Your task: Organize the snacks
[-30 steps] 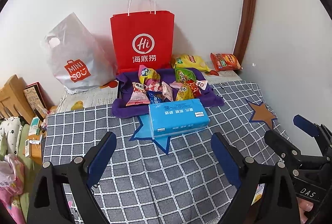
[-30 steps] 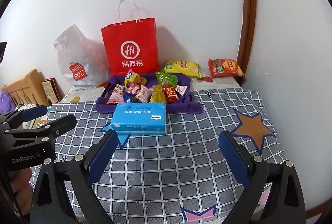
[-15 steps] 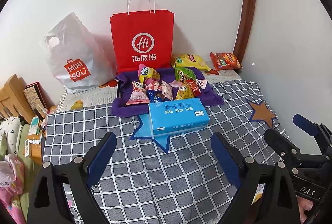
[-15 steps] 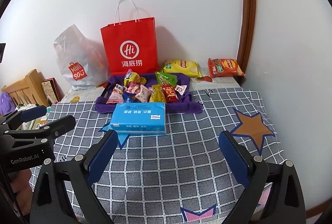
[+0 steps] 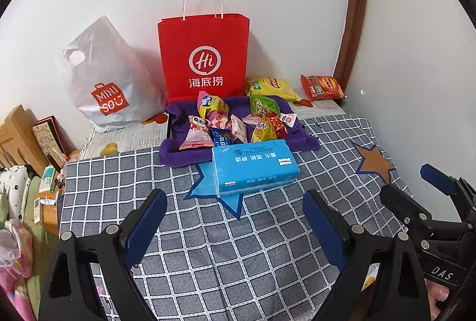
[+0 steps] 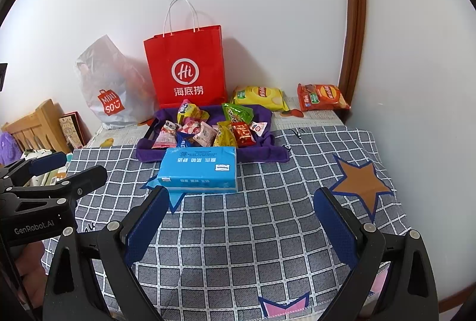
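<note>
Several small snack packets (image 5: pixel 235 122) (image 6: pixel 208 127) lie piled on a purple cloth-lined tray (image 5: pixel 178 151) (image 6: pixel 148 153) at the back of the checked table. A yellow chip bag (image 5: pixel 272 87) (image 6: pixel 258 96) and a red chip bag (image 5: pixel 322 87) (image 6: pixel 322 96) lie behind it on the right. My left gripper (image 5: pixel 235 220) is open and empty above the near table. My right gripper (image 6: pixel 241 217) is open and empty too, well short of the snacks. Each gripper shows at the edge of the other's view.
A blue tissue pack (image 5: pixel 254 166) (image 6: pixel 199 169) lies in front of the tray. A red paper bag (image 5: pixel 205 56) (image 6: pixel 186 65) and a white Miniso bag (image 5: pixel 104 77) (image 6: pixel 113 86) stand against the wall. Clutter and a wooden rack (image 5: pixel 17 136) sit left of the table.
</note>
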A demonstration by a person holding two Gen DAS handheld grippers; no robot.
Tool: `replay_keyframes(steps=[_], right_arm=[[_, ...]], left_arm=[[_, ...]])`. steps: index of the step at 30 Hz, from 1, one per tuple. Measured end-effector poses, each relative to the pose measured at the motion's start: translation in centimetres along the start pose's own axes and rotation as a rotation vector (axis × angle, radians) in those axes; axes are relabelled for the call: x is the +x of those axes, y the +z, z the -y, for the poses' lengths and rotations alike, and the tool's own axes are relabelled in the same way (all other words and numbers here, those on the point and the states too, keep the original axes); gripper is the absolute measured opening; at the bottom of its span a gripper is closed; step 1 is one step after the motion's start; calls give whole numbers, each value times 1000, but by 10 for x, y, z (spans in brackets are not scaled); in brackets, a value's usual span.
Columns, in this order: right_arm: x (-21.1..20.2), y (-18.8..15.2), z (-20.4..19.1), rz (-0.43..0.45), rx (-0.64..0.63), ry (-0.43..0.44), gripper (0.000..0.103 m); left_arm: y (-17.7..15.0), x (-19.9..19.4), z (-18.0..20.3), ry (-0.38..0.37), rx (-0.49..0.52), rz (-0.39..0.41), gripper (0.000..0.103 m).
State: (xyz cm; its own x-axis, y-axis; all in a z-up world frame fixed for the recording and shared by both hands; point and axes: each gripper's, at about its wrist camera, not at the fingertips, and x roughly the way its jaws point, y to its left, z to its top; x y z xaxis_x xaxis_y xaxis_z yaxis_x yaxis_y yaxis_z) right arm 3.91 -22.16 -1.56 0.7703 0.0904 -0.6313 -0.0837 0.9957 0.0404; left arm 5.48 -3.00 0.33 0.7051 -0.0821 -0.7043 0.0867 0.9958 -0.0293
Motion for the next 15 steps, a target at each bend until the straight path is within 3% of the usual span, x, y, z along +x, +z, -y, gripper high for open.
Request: replay_keyframes(steps=[15], right_arm=[[1,-1,0,-1,4,-1,97]], left_arm=[[0,2,-1,-1,-2,-3,92]])
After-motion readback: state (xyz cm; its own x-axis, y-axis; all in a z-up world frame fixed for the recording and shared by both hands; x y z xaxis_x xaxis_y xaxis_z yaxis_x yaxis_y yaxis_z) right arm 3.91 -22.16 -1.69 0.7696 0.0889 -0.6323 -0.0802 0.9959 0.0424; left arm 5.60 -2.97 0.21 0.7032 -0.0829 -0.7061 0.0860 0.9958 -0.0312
